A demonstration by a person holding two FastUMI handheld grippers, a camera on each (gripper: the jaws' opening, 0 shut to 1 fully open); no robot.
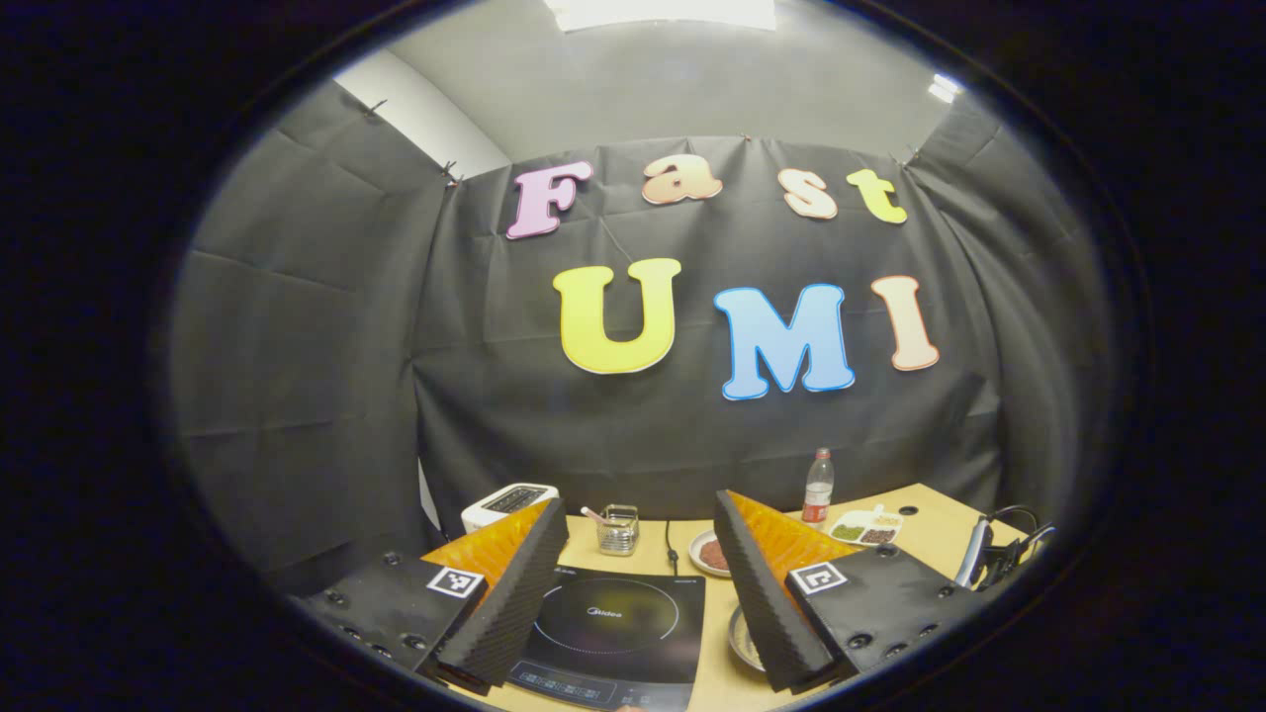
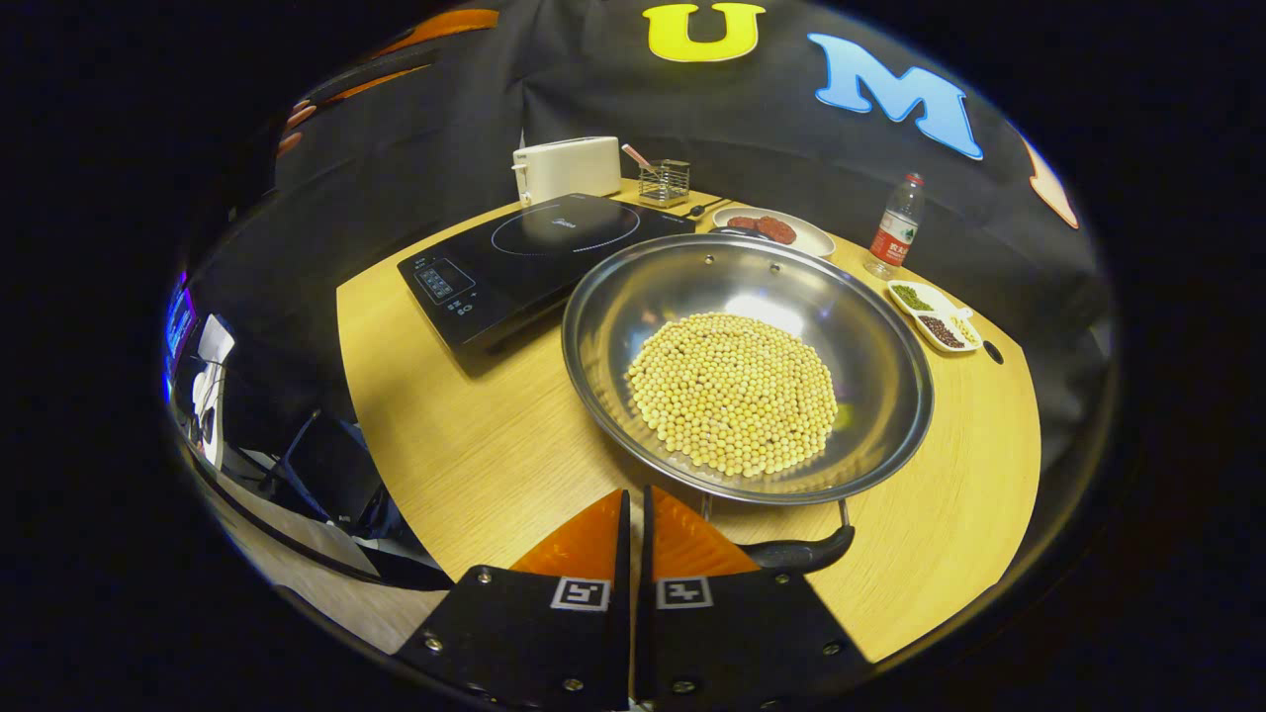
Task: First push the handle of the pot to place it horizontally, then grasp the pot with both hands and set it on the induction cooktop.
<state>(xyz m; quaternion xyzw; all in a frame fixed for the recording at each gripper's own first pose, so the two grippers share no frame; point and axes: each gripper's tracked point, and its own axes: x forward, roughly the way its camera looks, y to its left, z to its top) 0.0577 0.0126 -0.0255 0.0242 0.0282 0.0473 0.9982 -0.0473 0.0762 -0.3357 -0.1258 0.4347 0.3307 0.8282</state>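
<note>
Closed, empty right gripper (image 2: 633,514) partly hides one pot handle (image 2: 796,551); one pot (image 2: 747,366) ahead. Left gripper (image 1: 638,583) gapes over one cooktop (image 1: 613,623).

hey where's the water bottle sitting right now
In the right gripper view the water bottle stands upright at the table's far right, behind the pot, between the plate and the small divided dish.
</note>
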